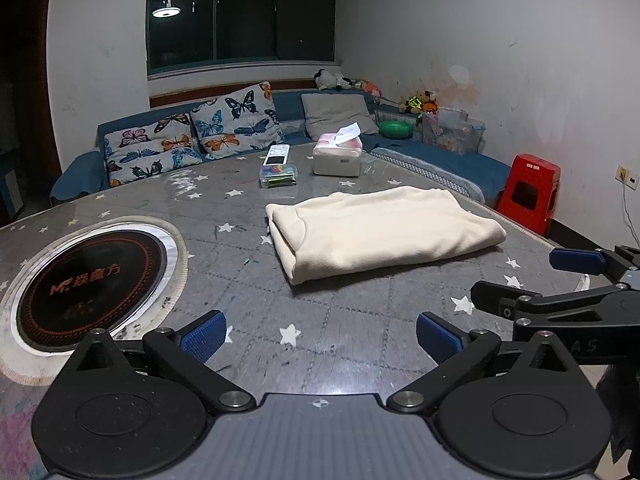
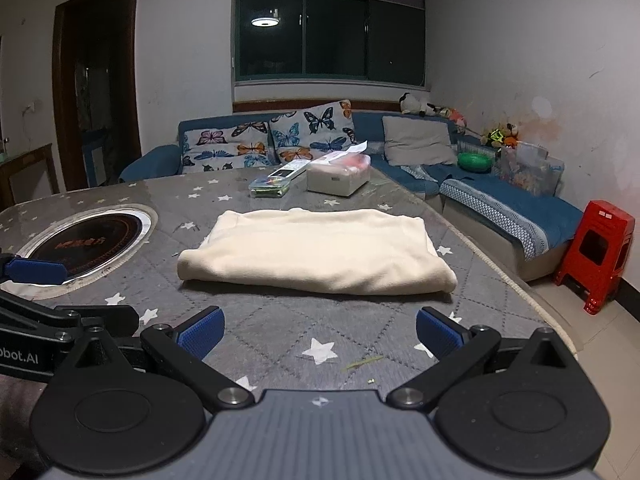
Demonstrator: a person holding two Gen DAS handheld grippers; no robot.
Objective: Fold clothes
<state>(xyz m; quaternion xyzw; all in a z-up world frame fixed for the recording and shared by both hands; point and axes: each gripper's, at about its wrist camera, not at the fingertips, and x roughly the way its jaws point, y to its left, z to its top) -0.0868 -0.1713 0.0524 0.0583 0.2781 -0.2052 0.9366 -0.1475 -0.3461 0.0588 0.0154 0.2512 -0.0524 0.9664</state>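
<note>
Lying folded on table [image 2: 280,320]: cream garment [image 2: 316,254], thick rectangular bundle.

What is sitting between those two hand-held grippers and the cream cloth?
Nothing visible. Only bare starry table cover lies between the left hand-held gripper, the right hand-held gripper and the folded cloth.

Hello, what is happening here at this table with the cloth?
A person holds a gripper in each hand over the table and is folding clothes. A cream garment lies folded into a neat rectangle on the table. Both the left gripper and the right gripper are open and empty, short of the garment and not touching it. Behind it sit a tissue box and a small plastic box.
</note>
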